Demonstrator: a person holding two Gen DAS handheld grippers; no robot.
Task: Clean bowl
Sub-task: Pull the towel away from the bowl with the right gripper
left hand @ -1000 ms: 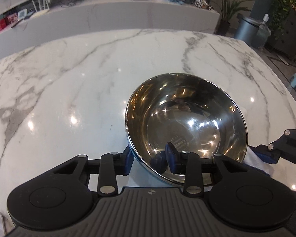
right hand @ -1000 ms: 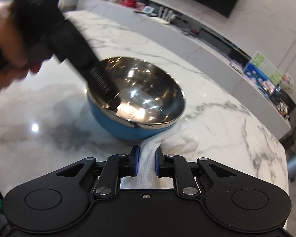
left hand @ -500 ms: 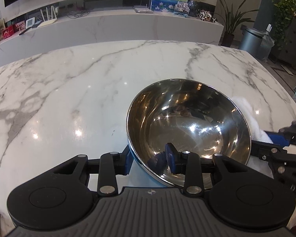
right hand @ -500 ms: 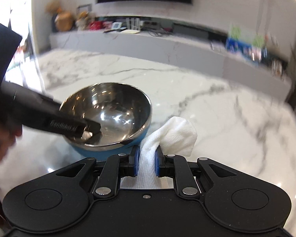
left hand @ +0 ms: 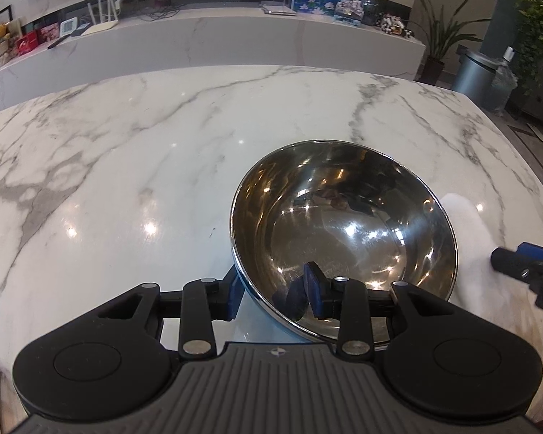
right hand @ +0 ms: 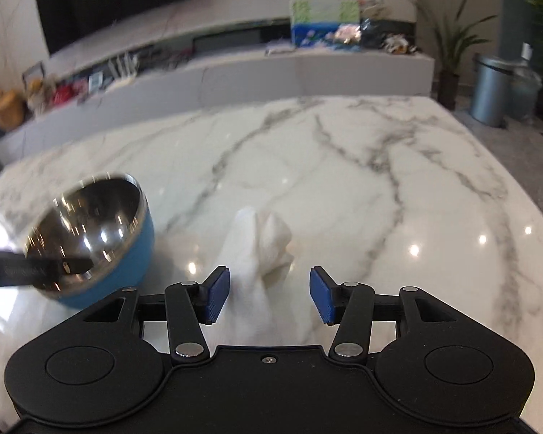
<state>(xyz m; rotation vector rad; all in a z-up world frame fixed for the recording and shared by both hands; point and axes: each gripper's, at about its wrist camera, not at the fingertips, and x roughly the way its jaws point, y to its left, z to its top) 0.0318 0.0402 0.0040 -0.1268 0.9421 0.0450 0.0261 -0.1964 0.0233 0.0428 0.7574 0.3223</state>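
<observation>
Bowl (left hand: pixel 344 238) (steel inside, blue outside) sits on marble table (left hand: pixel 126 152); L gripper (left hand: pixel 275 294) pinches its near rim, one pad in, one out. R gripper (right hand: pixel 269 294): jaws just opened, pads clear of white cloth (right hand: pixel 260 249) lying lengthwise btwn them, just right of bowl.

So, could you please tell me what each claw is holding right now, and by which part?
The left claw grips the bowl by its near rim, one pad inside, one outside. The right claw has just been opening; the white cloth lies unclamped between its pads.
</observation>
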